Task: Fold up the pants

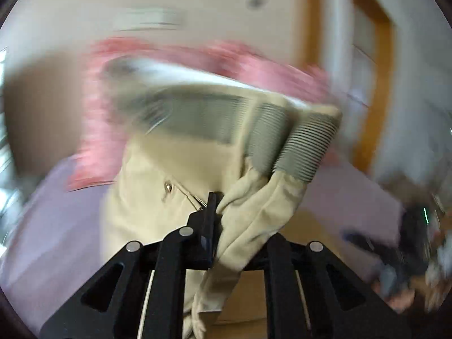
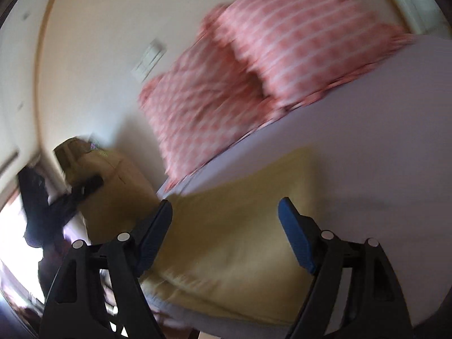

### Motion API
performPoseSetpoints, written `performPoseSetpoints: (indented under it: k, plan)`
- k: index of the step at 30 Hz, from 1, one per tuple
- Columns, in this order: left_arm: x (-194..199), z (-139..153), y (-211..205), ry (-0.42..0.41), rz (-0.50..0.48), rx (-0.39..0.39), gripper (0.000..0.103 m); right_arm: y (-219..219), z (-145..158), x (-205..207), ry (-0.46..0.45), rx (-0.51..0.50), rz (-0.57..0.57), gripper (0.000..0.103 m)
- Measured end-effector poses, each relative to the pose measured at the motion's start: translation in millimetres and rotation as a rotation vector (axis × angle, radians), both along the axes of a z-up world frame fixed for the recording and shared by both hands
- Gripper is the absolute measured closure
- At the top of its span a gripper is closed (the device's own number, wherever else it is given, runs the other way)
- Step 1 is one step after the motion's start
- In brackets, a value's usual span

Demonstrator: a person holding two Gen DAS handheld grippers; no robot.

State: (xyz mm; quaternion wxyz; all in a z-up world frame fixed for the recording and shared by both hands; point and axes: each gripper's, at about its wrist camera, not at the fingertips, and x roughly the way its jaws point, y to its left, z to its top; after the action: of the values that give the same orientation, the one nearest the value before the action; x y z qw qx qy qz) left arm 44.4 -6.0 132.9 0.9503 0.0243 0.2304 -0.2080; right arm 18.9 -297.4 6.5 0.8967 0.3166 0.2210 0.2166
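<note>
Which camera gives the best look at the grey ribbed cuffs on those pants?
The left wrist view: the cuffs sit close and sharp above the shut jaws. The right wrist view shows only blurred beige pants, no cuffs.

The right gripper (image 2: 226,217) hangs with jaws wide apart over beige pants (image 2: 226,243) on a lilac bed (image 2: 381,141)

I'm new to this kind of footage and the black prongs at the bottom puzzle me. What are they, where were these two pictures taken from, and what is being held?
No robot here: a person holds a two-finger gripper in each hand, each with its own fisheye camera looking along the fingers. In the left view, the left gripper is shut on the beige pants, lifted near the ribbed waistband. In the right view, the right gripper is open and holds nothing, above a lilac bed with pink pillows and a yellow cloth. Both pictures are motion-blurred.
</note>
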Motion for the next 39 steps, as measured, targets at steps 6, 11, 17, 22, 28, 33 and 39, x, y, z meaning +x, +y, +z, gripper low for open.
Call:
performPoseSetpoints:
  k: [6, 11, 17, 22, 28, 33, 39]
  plan:
    - [-10.8, -103.9, -122.9, 0.177, -0.281, 0.269, 0.089, -56.1, -10.3, -10.0, 0.062, 0.098, -0.112, 0.024]
    - [-40.7, -90.2, -104.9, 0.137, -0.351, 0.232, 0.079, -48.6, -11.7, 19.9, 0.135, 0.063, 0.003, 0.026]
    - [-18.8, -56.8, 19.9, 0.218, -0.172, -0.132, 0.039, -22.9, -24.7, 65.6, 0.260, -0.082, 0.109, 0.042]
    - [56.5, -84.7, 115.1, 0.436, 0.132, -0.217, 0.039, -9.8, -27.7, 98.4, 0.273, -0.119, 0.170, 0.050]
    - [108.4, -107.3, 117.0, 0.593, 0.021, -0.226, 0.036, -16.5, -29.2, 116.2, 0.335, -0.065, 0.224, 0.052]
    - [139.3, -115.3, 92.6, 0.653, -0.055, -0.223, 0.026, -13.0, -33.3, 125.5, 0.360, -0.054, 0.290, 0.087]
    - [144.6, -119.1, 113.5, 0.695, -0.030, -0.338, 0.094, -14.8, -28.9, 126.1, 0.337, 0.066, 0.330, 0.092]
